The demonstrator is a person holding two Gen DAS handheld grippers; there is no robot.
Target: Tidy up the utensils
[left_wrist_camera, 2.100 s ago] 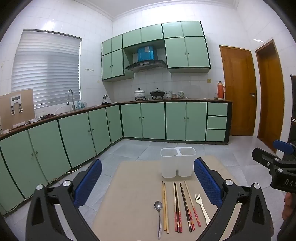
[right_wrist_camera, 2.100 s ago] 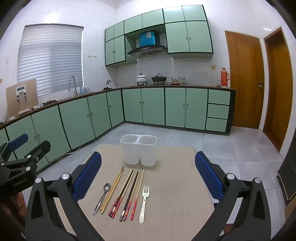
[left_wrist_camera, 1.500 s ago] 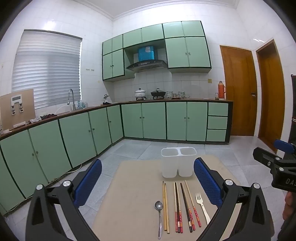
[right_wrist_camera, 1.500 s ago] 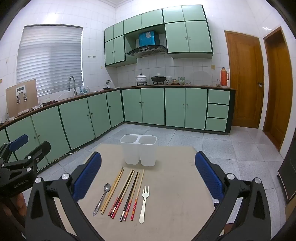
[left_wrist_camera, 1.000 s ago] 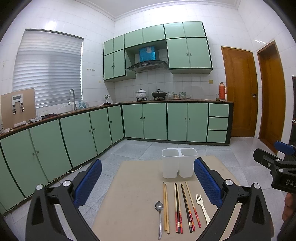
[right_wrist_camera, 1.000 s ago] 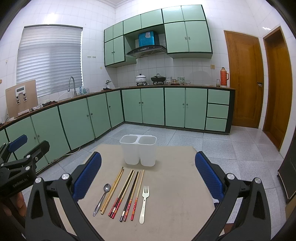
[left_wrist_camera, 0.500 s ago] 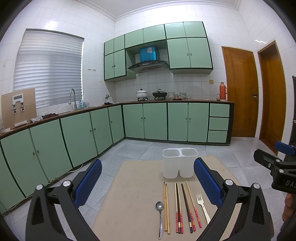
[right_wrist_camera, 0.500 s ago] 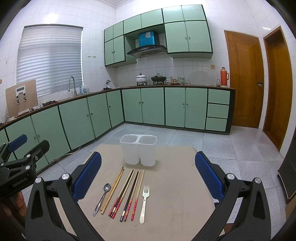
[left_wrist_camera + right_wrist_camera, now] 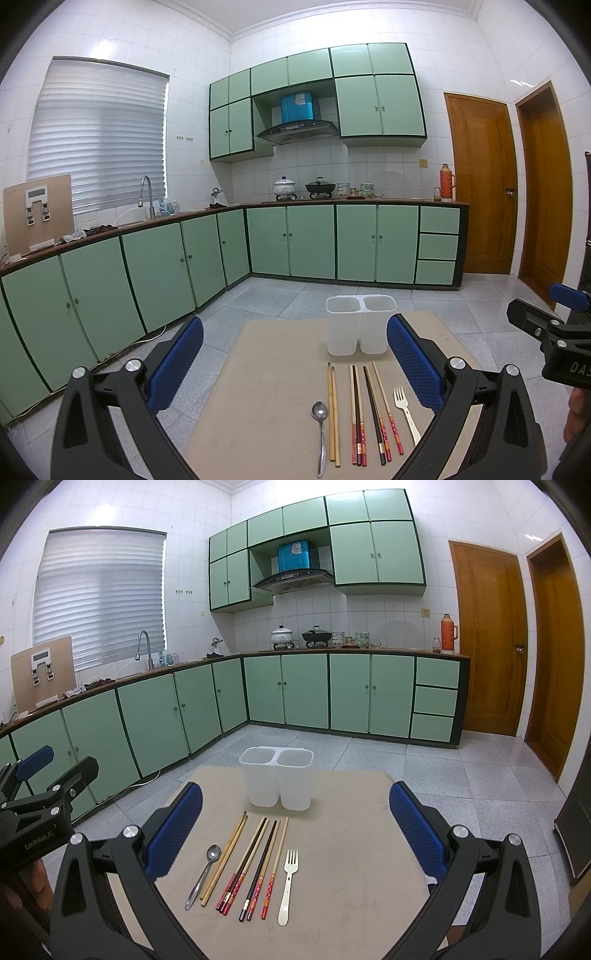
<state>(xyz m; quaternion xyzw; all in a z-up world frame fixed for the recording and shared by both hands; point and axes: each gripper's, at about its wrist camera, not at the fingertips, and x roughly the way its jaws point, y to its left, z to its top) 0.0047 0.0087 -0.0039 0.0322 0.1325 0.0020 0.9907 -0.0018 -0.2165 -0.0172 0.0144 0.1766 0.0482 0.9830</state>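
The spoon (image 9: 205,875), chopsticks (image 9: 255,867) and fork (image 9: 288,882) lie in a row on the surface (image 9: 351,849), just before the empty holder (image 9: 277,779). We judge them light, stiff, slippery, best pinched mid-shaft. Our left gripper (image 9: 295,365) and right gripper (image 9: 295,830) hover with fingers spread, empty.

My left gripper (image 9: 295,363) hung wide apart above the table (image 9: 258,387). Ahead stood the white two-compartment holder (image 9: 360,325); nearer lay a spoon (image 9: 320,428), chopsticks (image 9: 356,410) and a fork (image 9: 405,411) in a row.
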